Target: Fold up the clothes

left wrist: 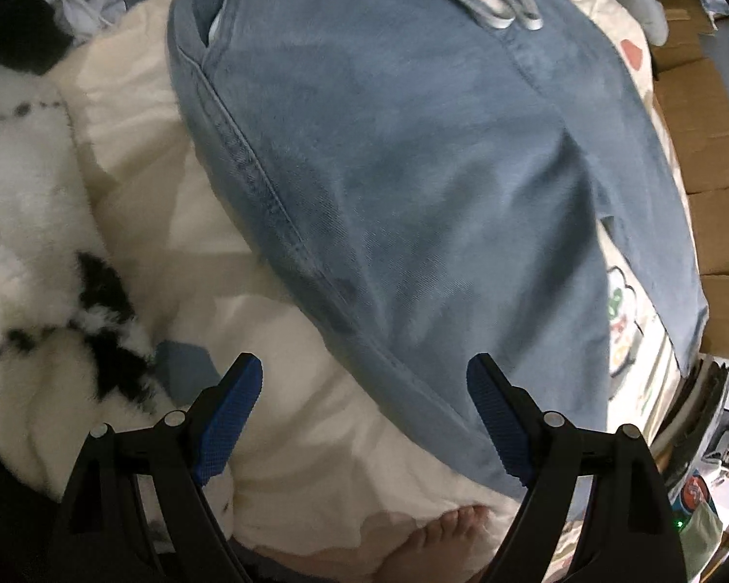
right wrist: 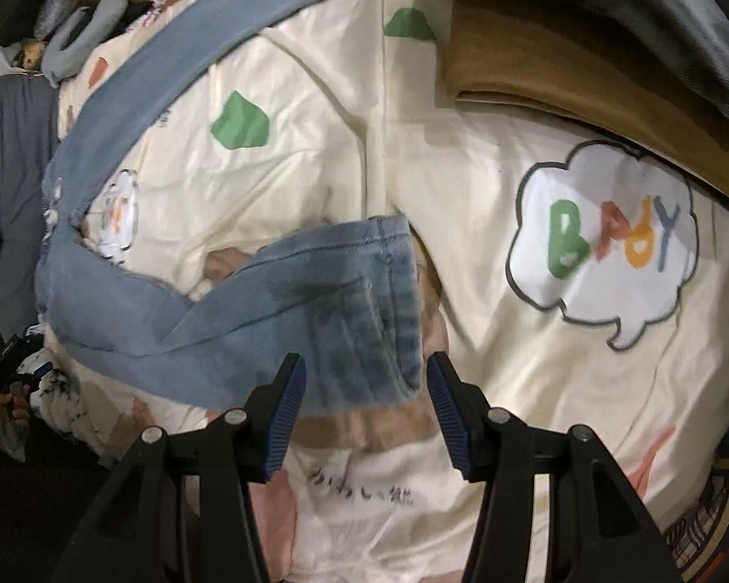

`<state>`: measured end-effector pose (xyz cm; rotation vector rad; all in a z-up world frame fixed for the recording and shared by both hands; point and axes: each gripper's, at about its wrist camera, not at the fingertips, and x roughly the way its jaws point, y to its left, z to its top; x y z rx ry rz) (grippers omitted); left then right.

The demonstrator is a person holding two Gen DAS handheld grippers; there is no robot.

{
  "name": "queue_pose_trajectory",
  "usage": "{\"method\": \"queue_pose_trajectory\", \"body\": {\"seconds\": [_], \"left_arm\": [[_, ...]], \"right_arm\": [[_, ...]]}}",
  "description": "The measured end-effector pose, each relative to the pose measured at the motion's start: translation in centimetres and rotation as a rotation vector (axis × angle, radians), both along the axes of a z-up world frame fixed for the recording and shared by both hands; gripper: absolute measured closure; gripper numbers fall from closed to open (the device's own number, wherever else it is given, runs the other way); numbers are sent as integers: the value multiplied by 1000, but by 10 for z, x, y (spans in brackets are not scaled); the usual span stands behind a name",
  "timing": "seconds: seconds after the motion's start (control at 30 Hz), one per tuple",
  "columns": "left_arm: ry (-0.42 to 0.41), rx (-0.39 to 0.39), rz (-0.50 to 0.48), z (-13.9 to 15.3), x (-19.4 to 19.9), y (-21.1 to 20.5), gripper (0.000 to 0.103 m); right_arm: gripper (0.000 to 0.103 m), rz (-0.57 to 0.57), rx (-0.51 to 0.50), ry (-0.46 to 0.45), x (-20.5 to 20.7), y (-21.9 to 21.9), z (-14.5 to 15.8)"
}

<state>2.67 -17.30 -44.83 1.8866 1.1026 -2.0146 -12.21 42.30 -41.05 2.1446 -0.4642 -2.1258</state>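
Left wrist: left gripper (left wrist: 364, 379) fingers wide, empty above jeans (left wrist: 413, 170); right gripper (right wrist: 364, 379) fingers half-open, empty

"BABY" in cloud print (right wrist: 602, 238) on quilt (right wrist: 461, 184) (multicolour letters), smaller script nearby illegible

Right gripper (right wrist: 367, 401) points down at the bed w/ its blue pads apart, nothing pinched; the hem end of one leg of the blue jeans (right wrist: 316, 311) lies just beyond & between the fingertips, not touching them. That leg runs off left, while the other leg arcs along the top left, both on a cream quilt (right wrist: 461, 364) w/ green patches & a cloud (right wrist: 602, 238) reading "BABY". Folded brown cloth (right wrist: 559, 73) sits top right under sth dark grey, & at far left a hand (right wrist: 9, 413) grips the other black tool.
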Motion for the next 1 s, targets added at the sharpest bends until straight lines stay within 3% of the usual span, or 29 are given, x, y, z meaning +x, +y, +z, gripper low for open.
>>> {"method": "queue_pose_trajectory", "body": {"seconds": [0.37, 0.43, 0.53, 1.0], "left_arm": [[-69, -14, -6, -48, -8, -6, 17], [-87, -21, -10, -55, -7, -5, 17], [-94, -20, -12, -60, -6, -5, 17], [-81, -27, -48, -58, -3, -4, 17]], "right_arm": [[57, 72, 29, -16, -28, -27, -23], [68, 74, 33, -17, -29, -29, -25], [99, 78, 57, -16, -26, -27, -25], [101, 67, -24, -44, 45, -8, 2]]}}
